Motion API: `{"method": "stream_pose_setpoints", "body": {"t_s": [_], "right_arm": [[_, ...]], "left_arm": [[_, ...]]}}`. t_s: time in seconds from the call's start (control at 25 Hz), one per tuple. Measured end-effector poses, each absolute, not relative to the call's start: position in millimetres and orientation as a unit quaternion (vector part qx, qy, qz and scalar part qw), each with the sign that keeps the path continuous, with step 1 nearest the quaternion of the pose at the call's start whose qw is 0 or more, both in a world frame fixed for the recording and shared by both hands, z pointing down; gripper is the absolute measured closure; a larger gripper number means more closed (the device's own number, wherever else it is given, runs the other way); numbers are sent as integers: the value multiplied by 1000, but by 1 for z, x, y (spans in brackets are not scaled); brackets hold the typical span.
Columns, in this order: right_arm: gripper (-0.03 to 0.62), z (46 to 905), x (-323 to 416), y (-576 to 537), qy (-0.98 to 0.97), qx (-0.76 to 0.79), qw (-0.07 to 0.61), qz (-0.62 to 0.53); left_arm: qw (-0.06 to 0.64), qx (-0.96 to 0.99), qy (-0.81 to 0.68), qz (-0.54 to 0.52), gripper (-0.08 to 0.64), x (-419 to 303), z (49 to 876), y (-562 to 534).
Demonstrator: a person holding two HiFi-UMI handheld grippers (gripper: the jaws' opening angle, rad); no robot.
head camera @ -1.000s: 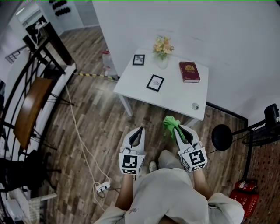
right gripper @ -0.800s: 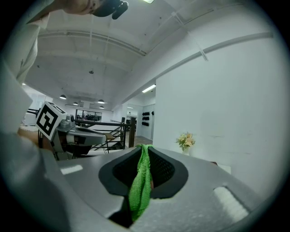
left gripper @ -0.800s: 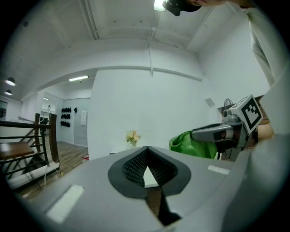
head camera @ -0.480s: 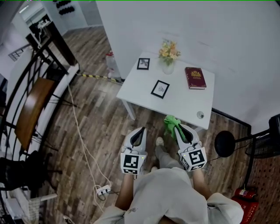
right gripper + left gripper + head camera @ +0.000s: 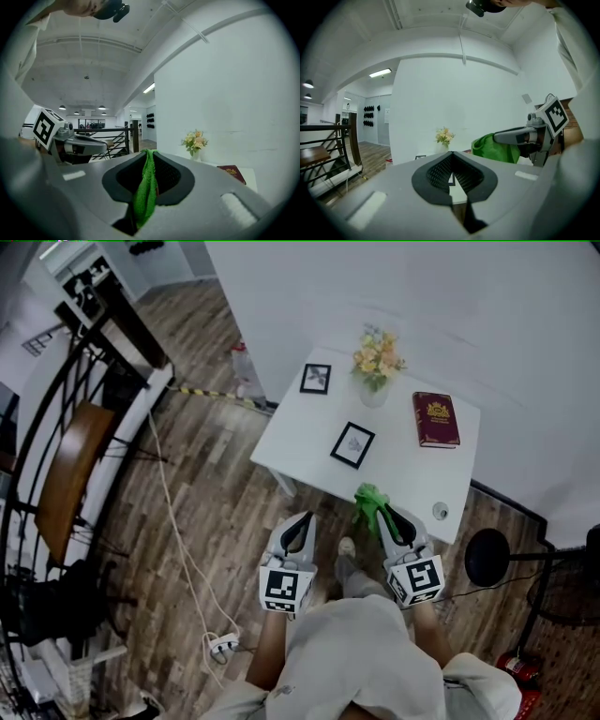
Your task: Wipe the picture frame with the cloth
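The green microfibre cloth was pinched between the jaws of the right gripper. In the right gripper view a fold of it was seen running down between the pads, and a bunch stood out beyond the tips. The left gripper was closed, with nothing between its jaws. Both were held at the near edge of the white rectangular table. Neither picture frame had been touched yet, so the approach was judged to be the step in hand.

For that step to be done well, the cloth would best be carried forward and a little left to the nearer black picture frame, set near the middle of the table. It should be lowered so that the loose bunch, not the hard tips, was pressed on the frame. The frame looked light and likely to slide, so it might be steadied at one edge by the left gripper. Room was to be given to the clear vase of pale flowers behind it.

On the table were counted:
- two picture frames, the second small black frame being near the far left corner
- one vase
- one dark red hardback book
- one small round object, too small to be identified

One cloth and two grippers were counted besides.
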State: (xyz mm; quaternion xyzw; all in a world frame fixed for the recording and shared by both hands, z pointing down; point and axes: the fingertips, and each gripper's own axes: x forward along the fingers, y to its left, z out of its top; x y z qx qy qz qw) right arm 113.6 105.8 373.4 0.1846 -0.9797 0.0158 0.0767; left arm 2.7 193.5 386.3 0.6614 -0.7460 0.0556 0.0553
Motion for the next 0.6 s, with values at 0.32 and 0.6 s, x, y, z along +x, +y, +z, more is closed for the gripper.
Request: {"method": "stream_pose_setpoints", "body": {"t_s": [0.32, 0.6], "right_arm": [[548, 389, 78, 28, -980, 170, 92, 46], [548, 403, 50, -27, -981, 152, 105, 62]], "left_arm": [[69, 657, -748, 65, 540, -31, 395, 120], [82, 654, -747, 80, 540, -56, 410, 68]]}}
